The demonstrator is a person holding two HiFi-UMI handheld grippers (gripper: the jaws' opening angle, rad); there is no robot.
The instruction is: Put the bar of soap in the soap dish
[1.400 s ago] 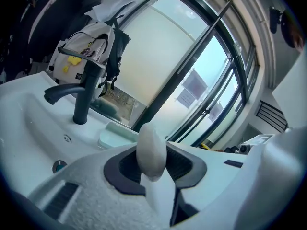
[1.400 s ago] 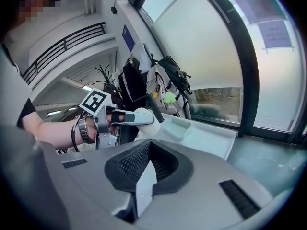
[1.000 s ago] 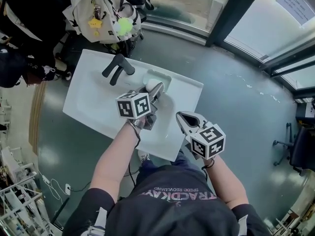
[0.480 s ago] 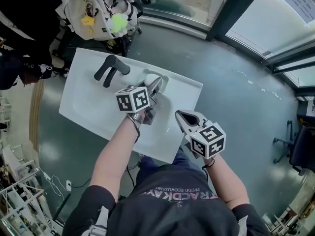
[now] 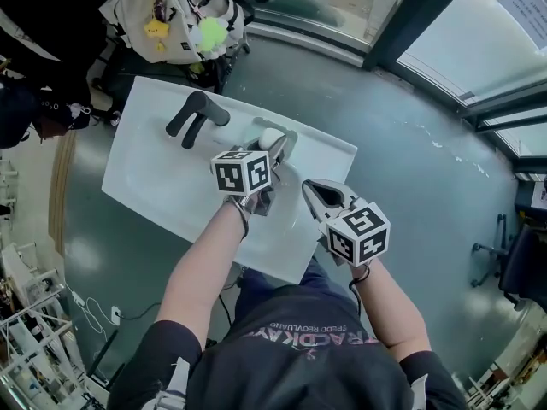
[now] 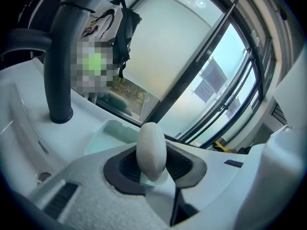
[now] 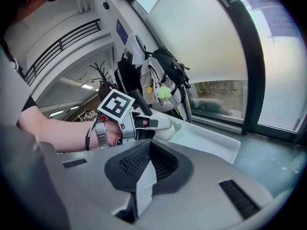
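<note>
A white oval bar of soap (image 6: 151, 150) stands on edge between the pads of my left gripper (image 6: 153, 169), which is shut on it. In the head view the soap (image 5: 270, 137) hangs just over the pale green soap dish (image 5: 291, 135), a recess in the sink's far right corner. In the left gripper view the soap dish (image 6: 111, 132) lies right beyond the jaws. My right gripper (image 5: 313, 191) hovers over the sink's right edge, apart from the soap. Its jaws are together with nothing between them (image 7: 145, 164).
The white sink (image 5: 162, 178) carries a black faucet (image 5: 197, 114) left of the dish. A backpack (image 5: 175, 11) with a green pompom hangs beyond the sink. Grey floor surrounds the sink, and windows run along the far side.
My left gripper has sunk a little toward the soap dish with the soap still in its grip. The right gripper has drifted slightly closer to the sink.
</note>
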